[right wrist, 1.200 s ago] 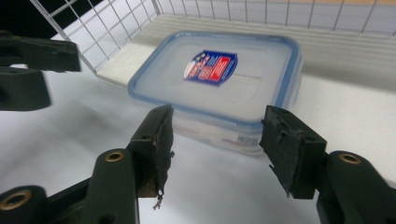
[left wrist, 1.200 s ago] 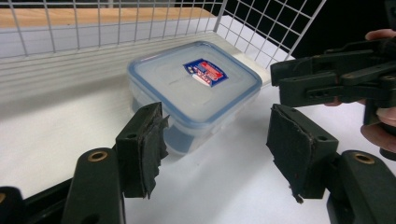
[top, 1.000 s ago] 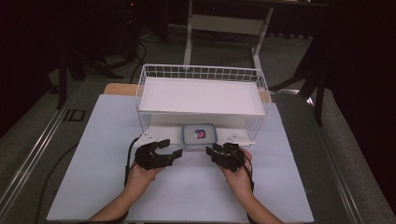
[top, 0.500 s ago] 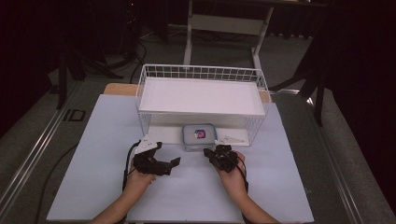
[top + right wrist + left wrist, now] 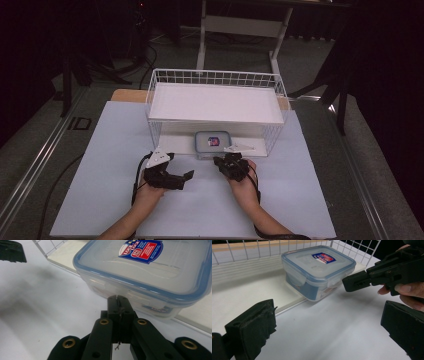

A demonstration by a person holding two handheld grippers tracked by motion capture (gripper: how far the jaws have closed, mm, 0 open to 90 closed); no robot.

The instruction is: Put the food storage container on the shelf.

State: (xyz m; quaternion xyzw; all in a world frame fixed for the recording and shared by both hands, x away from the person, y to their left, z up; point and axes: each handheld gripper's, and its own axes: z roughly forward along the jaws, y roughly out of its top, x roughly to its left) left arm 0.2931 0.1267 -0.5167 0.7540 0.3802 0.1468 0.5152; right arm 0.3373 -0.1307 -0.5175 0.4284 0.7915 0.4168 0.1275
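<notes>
A white wire basket (image 5: 216, 107) stands on the far middle of a white table sheet (image 5: 100, 200), with a white shelf board across its top. Under that board, at the basket's near edge, sits a clear plastic container (image 5: 213, 142) with a blue-rimmed snap lid and a red-and-blue label; in the left gripper view the container (image 5: 318, 271) rests on the basket's low white base and its near corner overhangs the sheet slightly.

The left gripper (image 5: 181, 179) lies low over the sheet, near and left of the container, held in the person's left hand (image 5: 150, 187). Its jaws are spread wide, with nothing between them (the left gripper view shows bare sheet in the gap).

The right gripper (image 5: 225, 164) is just near the container, held in the right hand (image 5: 245, 182). In the right gripper view its jaws are pressed together, tips (image 5: 119, 300) close against the container's (image 5: 150, 272) near wall; whether they touch it I cannot tell.
</notes>
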